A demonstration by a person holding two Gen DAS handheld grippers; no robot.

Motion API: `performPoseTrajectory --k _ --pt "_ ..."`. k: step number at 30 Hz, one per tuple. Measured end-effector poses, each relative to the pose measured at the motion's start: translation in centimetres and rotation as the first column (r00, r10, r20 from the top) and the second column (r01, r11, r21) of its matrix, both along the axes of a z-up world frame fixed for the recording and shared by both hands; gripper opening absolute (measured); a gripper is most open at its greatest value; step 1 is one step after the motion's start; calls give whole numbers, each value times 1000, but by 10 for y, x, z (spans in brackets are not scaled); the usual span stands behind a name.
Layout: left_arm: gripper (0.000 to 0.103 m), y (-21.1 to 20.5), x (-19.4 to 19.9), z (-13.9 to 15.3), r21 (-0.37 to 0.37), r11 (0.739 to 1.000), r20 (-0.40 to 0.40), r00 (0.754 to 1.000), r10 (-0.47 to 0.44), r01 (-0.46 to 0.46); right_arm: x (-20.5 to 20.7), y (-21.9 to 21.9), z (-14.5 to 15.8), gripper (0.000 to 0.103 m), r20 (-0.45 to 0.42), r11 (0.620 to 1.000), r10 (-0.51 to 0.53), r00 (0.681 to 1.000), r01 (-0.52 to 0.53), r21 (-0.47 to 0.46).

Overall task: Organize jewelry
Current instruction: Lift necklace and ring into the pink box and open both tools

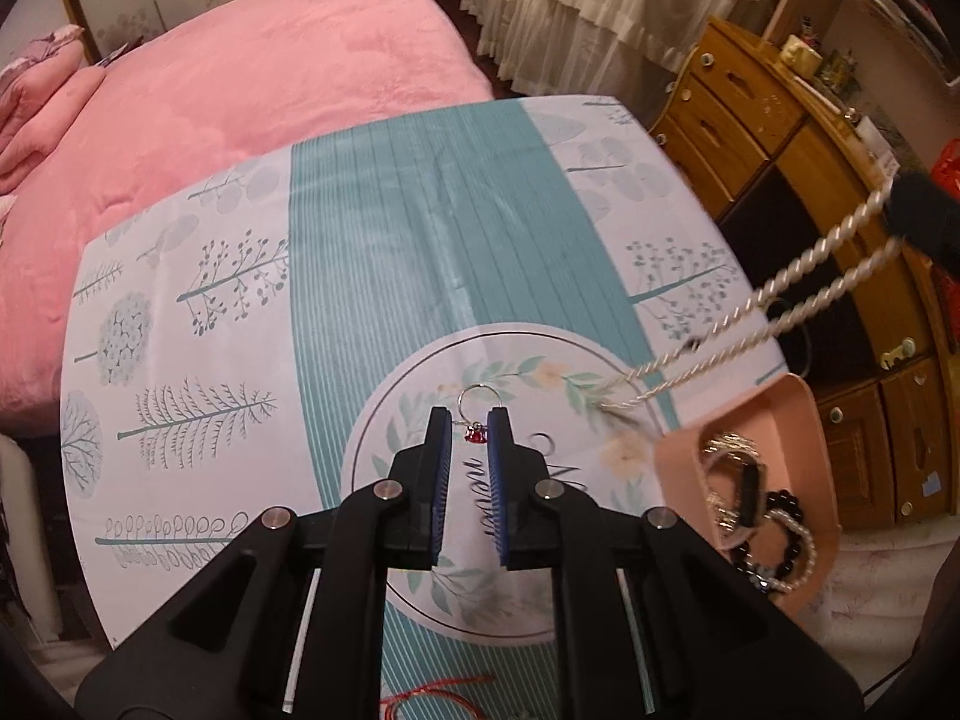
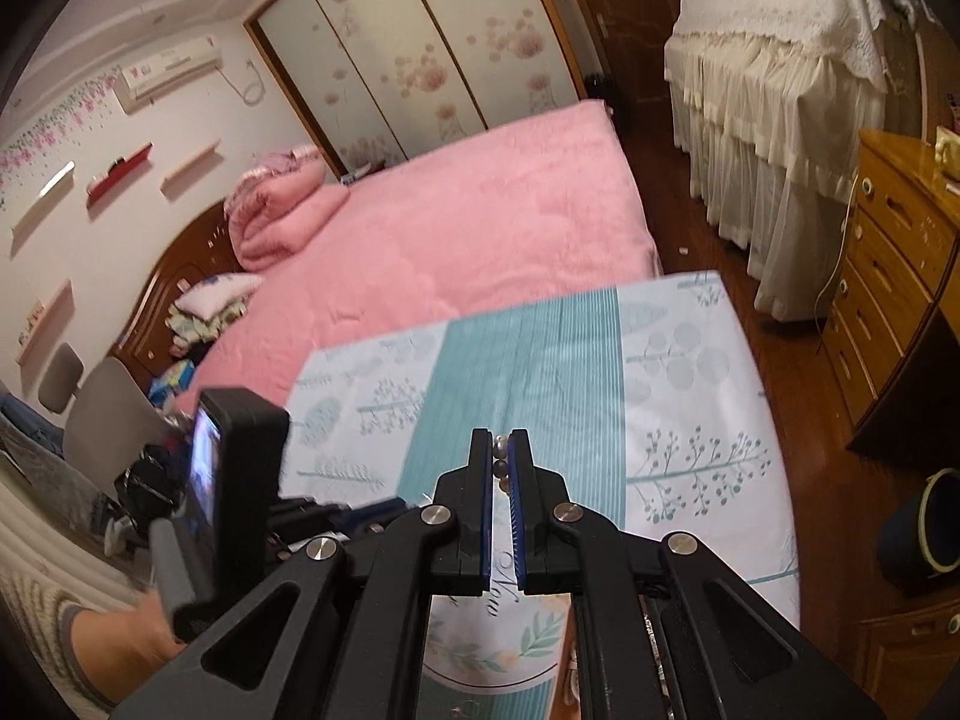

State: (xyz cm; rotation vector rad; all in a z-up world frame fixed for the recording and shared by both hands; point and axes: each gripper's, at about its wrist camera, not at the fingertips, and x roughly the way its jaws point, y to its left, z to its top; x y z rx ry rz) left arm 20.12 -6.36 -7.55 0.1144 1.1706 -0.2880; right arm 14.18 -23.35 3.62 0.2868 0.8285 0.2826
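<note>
The left gripper [image 1: 469,423] hangs above a table covered by a white and teal tablecloth [image 1: 372,240] printed with trees and a round floral emblem. Its blue pads stand narrow with a small gap, and between the tips sits a silver hoop earring [image 1: 477,399] with a little red charm [image 1: 475,435]; whether the pads actually press on it cannot be told. At the right of that view a twisted pearl necklace [image 1: 780,294] stretches taut from the cloth up to the dark blurred tip of the right gripper [image 2: 501,450]. In the right wrist view, that gripper's pads are clamped tight on several of the necklace's beads, grey and dark, stacked between the tips. Beside the necklace's lower end, at the table's right edge, stands a pink tray [image 1: 804,414] holding a black bead bracelet [image 1: 780,504], a white pearl bracelet [image 1: 798,564] and some metal pieces. A thin red cord [image 1: 432,690] lies on the cloth near the bottom edge. Beyond the table lie a bed under a pink blanket [image 1: 240,96] and a wooden dresser [image 1: 756,96].
</note>
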Motion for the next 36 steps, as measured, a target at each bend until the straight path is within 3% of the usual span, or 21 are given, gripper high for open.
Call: performPoseTrajectory --k 11,18,25,36 --pt "10 -18 -33 41 -30 994 46 993 -105 107 -66 -16 86 5 120 997 -79 990 79 6" --pt "10 -40 -61 56 -35 978 58 977 -206 208 -122 -28 104 5 122 988 -148 981 152 -20" --pt "10 -72 -88 54 -39 951 46 951 -306 308 -180 -40 82 5 51 971 -226 973 229 -67" --pt "10 -122 -122 13 -14 904 -39 903 -428 428 -234 -66 -7 5 -129 943 -333 934 327 -70"
